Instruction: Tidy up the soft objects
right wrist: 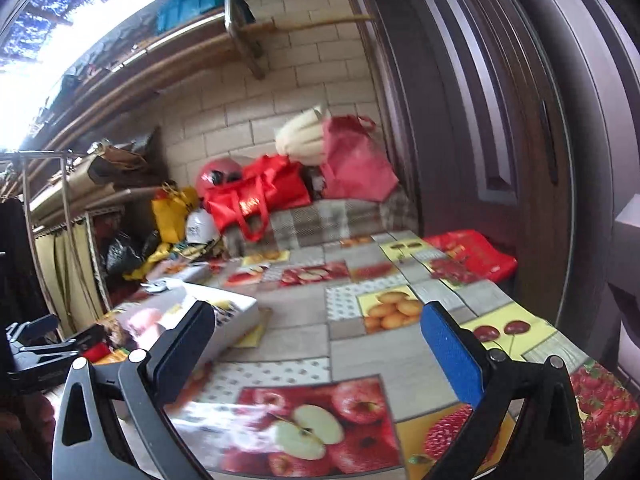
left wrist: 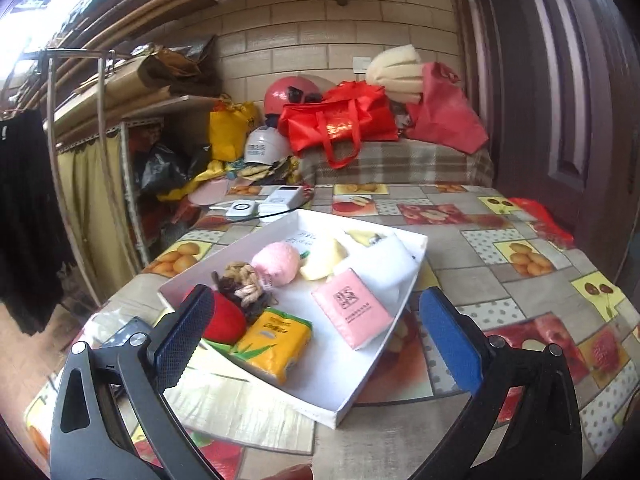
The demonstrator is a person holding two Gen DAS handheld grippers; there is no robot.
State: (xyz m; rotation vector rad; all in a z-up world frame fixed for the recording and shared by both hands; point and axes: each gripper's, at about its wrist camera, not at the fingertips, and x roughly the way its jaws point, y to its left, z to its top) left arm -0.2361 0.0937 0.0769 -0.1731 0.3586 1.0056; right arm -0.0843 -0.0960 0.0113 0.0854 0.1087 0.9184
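The soft objects lay gathered in a shallow white tray [left wrist: 404, 304] on the fruit-patterned surface [left wrist: 500, 280]: a red plush piece [left wrist: 226, 318] at the near left corner, a bundle of braided hair ties [left wrist: 244, 284] touching it, a pink plush ball [left wrist: 276, 262] behind those, a pale yellow sponge-like piece [left wrist: 322, 260] beside the ball, white padding [left wrist: 394, 264] toward the far right wall, a pink tissue pack [left wrist: 352, 314] leaning on that padding, and a yellow tissue pack [left wrist: 274, 340] lying flat near the front. The left tongs [left wrist: 316, 328] hung over the tray, spread wide and empty, their left finger in front of the red plush. The right tongs [right wrist: 318, 344] were also spread and empty, off to the tray's right over bare surface, that view blurred. The sorting looked nearly complete, so any remaining step was probably a tidy-up. For that, a light pinch across a pack's short sides would serve best, since these things squash easily, and a slow descent would avoid nudging the light tray, whose near corner seemed to rest on a sheet of paper [left wrist: 244, 408].
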